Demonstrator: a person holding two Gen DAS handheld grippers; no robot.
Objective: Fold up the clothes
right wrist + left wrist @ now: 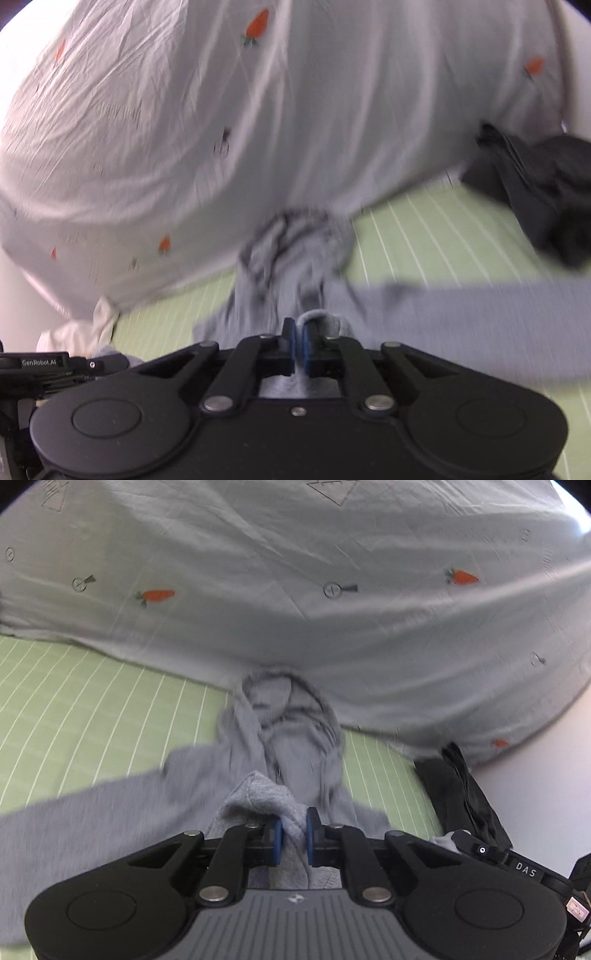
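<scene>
Pinching a fold of the grey cotton hoodie (291,753) in our left hand-held gripper (294,832), we clamp its edge in our right hand-held gripper (298,341); it lies ahead on the green striped bed sheet (85,701), a crumpled black garment (546,192) to the right.

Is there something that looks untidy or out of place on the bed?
Yes. The grey hoodie lies crumpled on the green striped sheet, its hood bunched up. A dark garment sits in a heap by the carrot-print duvet.

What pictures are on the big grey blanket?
Little orange carrots on the blanket, clearest in the left wrist view.
</scene>
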